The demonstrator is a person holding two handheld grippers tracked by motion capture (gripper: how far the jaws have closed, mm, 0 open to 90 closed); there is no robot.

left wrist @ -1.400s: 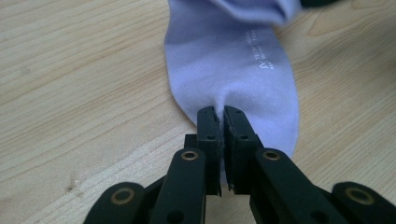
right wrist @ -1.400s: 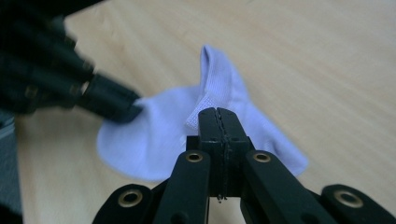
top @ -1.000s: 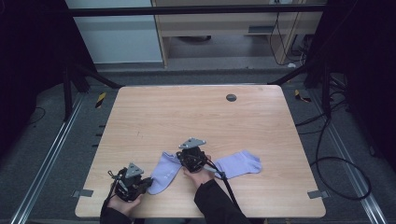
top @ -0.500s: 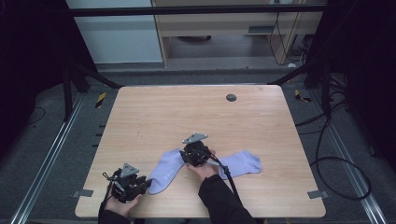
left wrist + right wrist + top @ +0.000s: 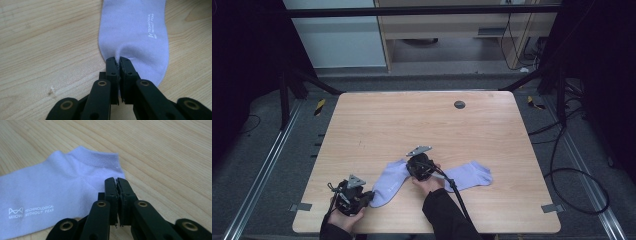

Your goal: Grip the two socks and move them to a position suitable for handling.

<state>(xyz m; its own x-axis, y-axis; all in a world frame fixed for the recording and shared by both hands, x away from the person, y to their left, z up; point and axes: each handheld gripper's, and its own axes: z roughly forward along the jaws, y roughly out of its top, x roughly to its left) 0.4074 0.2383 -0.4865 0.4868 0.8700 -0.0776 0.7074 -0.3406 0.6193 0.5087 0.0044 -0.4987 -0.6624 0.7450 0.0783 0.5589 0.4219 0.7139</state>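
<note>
Two pale lilac socks lie near the front edge of the tabletop (image 5: 362, 125). Left sock (image 5: 389, 182) lies slantwise toward the front-left corner; right sock (image 5: 469, 175) lies nearer the middle. Left gripper (image 5: 117, 60) has just been closing; jaws now pinch the left sock's toe end, fabric puckered between them. Right gripper (image 5: 116, 180) has also just closed, jaws together on the heel edge of the left sock, beside its cuff.
</note>
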